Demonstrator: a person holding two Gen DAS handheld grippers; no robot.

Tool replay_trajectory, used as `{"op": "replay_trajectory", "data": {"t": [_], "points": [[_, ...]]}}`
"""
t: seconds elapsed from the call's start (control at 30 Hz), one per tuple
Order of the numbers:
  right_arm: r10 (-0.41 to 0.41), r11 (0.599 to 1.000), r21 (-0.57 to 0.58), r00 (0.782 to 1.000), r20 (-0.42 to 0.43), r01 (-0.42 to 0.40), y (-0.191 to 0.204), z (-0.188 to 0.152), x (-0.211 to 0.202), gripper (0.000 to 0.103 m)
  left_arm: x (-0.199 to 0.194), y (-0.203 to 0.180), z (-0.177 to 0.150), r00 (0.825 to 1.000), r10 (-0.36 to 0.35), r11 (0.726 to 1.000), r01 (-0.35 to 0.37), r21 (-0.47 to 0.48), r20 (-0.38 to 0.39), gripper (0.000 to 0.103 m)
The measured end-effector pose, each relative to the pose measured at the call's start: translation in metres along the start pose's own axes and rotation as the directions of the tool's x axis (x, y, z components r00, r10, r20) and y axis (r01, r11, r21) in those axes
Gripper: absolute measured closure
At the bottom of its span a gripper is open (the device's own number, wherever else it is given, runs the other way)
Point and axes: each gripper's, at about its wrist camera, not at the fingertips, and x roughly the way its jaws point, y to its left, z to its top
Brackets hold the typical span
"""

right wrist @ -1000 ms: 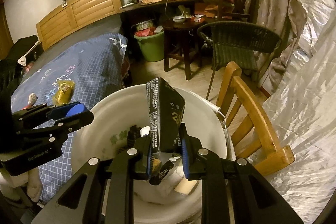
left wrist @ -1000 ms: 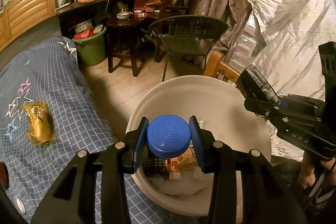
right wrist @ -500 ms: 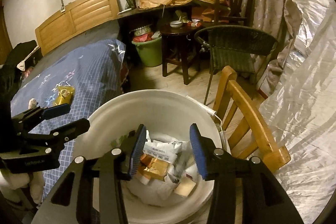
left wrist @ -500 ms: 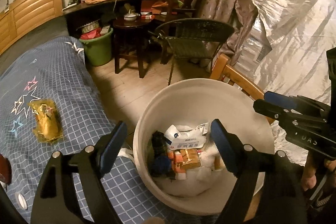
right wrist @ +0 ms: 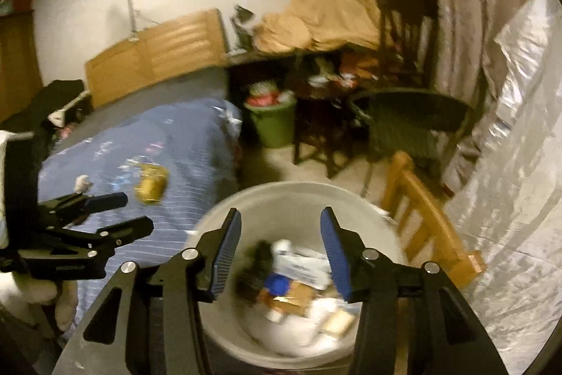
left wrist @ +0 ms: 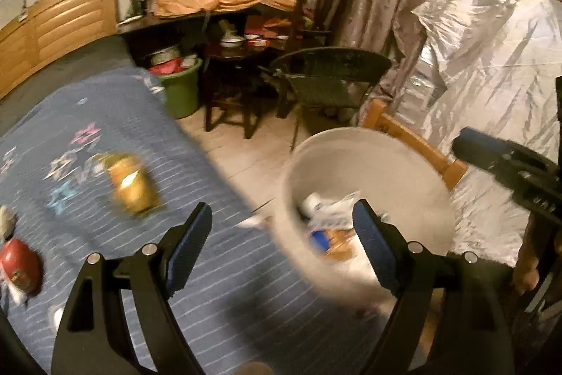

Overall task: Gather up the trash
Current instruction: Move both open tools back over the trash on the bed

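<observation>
**Both tools apart, trash in bin**

Left tool (left wrist: 281, 234) jaws wide apart, nothing in them, hanging over the bed (left wrist: 147, 136) edge just left of the white bin (left wrist: 368, 164). Right tool (right wrist: 281, 252) jaws apart, empty, directly above the bin. Blue cap (right wrist: 277, 283) lies inside the bin among paper and wrappers. Gold packet (left wrist: 131, 187) lies on the bed, left of the bin. Frames blurred.

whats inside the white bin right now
The white bin holds a blue cap, white paper wrappers, orange-brown packaging and something dark on its left side. Anything beneath that pile is covered, and motion blur hides finer detail.
</observation>
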Motion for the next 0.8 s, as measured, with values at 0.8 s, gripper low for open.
{"op": "replay_trajectory", "data": {"t": [0.8], "points": [[0.329,0.905,-0.207,0.920,-0.212,-0.371,0.257,-0.081,0.037,0.039,-0.070,0.314,-0.139,0.930,0.300,0.821,-0.365,-0.439,-0.213,0.024]]}}
